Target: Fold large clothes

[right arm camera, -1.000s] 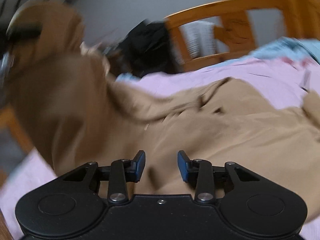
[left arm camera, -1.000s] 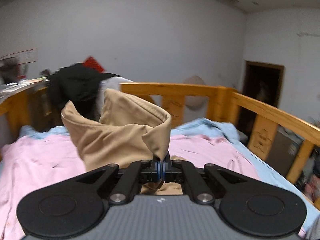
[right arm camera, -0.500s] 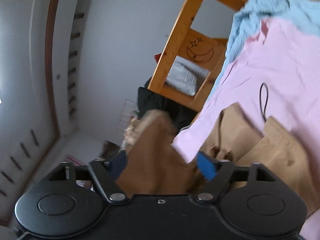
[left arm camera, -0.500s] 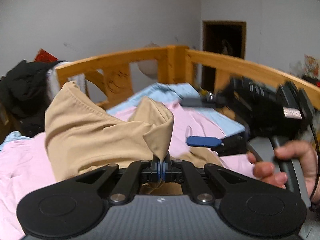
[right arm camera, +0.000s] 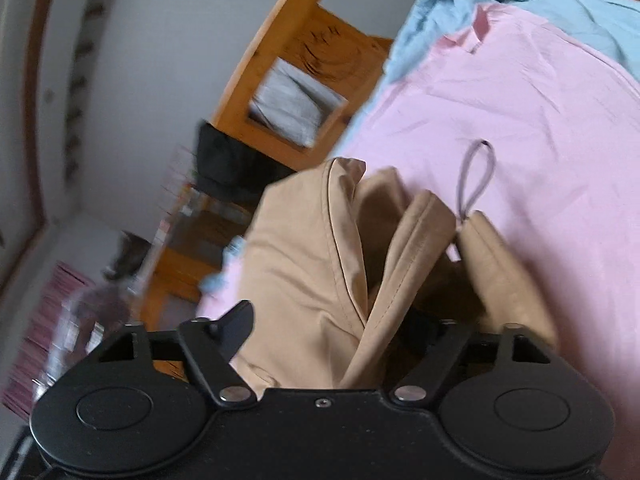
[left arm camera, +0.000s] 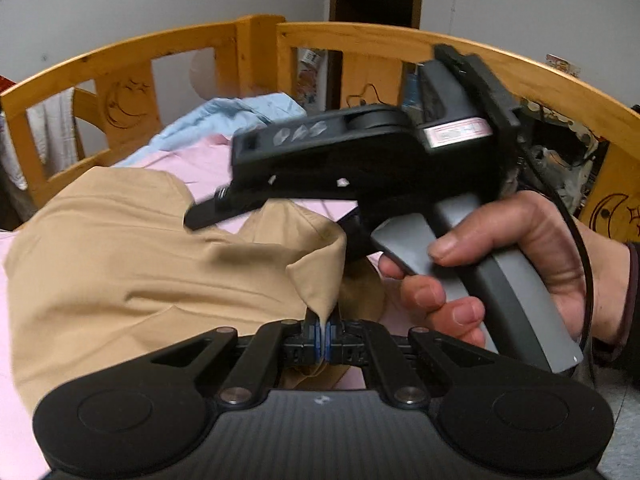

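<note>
A tan garment (left arm camera: 132,256) lies bunched on a pink sheet (left arm camera: 192,160) on a bed. My left gripper (left arm camera: 323,330) is shut on a raised fold of the tan cloth. The right gripper shows in the left wrist view (left arm camera: 224,212), held in a hand (left arm camera: 520,248) just right of that fold. In the right wrist view my right gripper (right arm camera: 340,320) is open wide, with folds of the tan garment (right arm camera: 304,264) lying between its fingers (right arm camera: 238,326); the right finger is hidden behind cloth.
A wooden bed rail (left arm camera: 360,34) runs around the far side and the right. A light blue sheet (left arm camera: 224,116) is bunched at the far corner. A grey cord loop (right arm camera: 476,176) lies on the pink sheet. Dark clothes (right arm camera: 228,164) hang beyond the rail.
My left gripper has swung right with the tan fold held. My right gripper has come in close beside it, open, and cloth now lies between its fingers.
</note>
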Demonstrator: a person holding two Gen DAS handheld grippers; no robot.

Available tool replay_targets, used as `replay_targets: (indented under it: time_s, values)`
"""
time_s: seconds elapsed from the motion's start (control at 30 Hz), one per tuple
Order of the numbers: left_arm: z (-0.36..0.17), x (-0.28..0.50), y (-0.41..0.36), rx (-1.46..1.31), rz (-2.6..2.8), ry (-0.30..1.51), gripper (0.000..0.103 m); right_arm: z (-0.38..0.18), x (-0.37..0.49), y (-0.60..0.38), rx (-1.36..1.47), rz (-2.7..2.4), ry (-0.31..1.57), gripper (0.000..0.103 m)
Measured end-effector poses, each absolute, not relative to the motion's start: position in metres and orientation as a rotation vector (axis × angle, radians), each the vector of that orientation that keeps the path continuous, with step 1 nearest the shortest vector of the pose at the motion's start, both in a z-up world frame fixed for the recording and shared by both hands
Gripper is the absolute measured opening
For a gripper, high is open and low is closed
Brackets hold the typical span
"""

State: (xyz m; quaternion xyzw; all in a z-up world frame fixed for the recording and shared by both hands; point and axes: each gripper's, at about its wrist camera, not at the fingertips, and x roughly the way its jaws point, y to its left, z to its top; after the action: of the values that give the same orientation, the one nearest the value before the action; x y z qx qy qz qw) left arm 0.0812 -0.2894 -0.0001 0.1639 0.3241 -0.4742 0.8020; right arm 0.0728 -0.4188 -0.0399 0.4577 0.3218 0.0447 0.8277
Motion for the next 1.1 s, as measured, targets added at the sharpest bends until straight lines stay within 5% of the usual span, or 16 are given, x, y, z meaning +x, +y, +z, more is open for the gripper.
replay_targets:
  time_s: [0.1, 0.3, 0.53, 0.67, 1.1]
  values:
    - [-0.004, 0.08, -0.292, 0.373, -1.024, 0.689, 0.001, -0.05, 0.074, -0.42, 0.93, 0.044, 0.744, 0.046]
    - [0.007, 0.079, -0.286, 0.356, -1.05, 0.709, 0.008, -0.054, 0.073, -0.418, 0.866, 0.048, 0.739, 0.024]
    - [0.037, 0.083, -0.234, 0.215, -0.985, 0.713, 0.022, -0.048, 0.075, -0.416, 0.795, 0.032, 0.714, 0.018]
    - [0.048, 0.092, -0.189, 0.104, -0.816, 0.694, 0.045, -0.045, 0.075, -0.413, 0.749, 0.017, 0.688, 0.016]
    - [0.004, 0.159, -0.147, -0.133, -0.621, 0.932, 0.047, -0.027, 0.066, -0.371, 0.27, -0.078, 0.663, 0.014]
